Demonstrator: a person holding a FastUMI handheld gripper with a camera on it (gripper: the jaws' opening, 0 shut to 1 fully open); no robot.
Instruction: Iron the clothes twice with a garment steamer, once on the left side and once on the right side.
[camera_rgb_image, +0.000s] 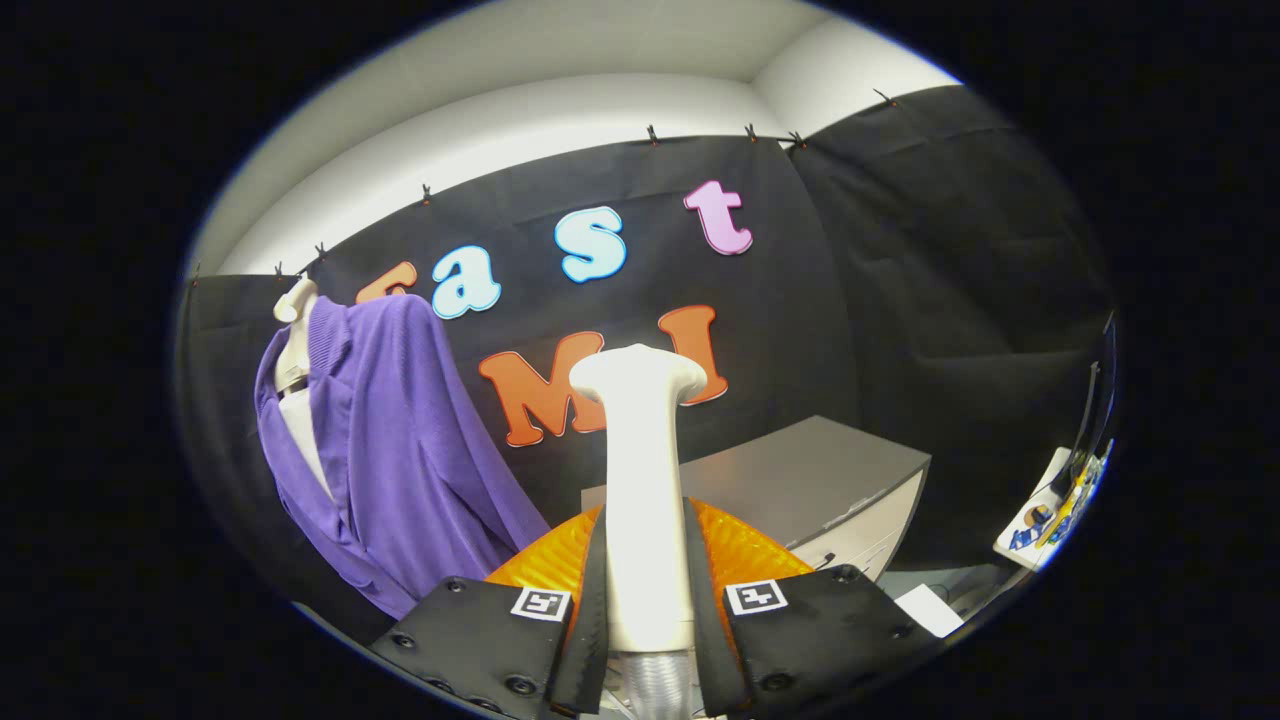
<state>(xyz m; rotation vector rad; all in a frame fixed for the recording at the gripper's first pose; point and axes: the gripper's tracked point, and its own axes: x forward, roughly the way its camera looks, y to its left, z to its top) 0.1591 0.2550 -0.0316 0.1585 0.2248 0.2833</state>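
Clamped between both fingers of the gripper, the cream steamer head stood upright. Beyond it a grey cabinet sat against the black booth wall. Open space separated the steamer from the purple garment, draped on a mannequin to the left.
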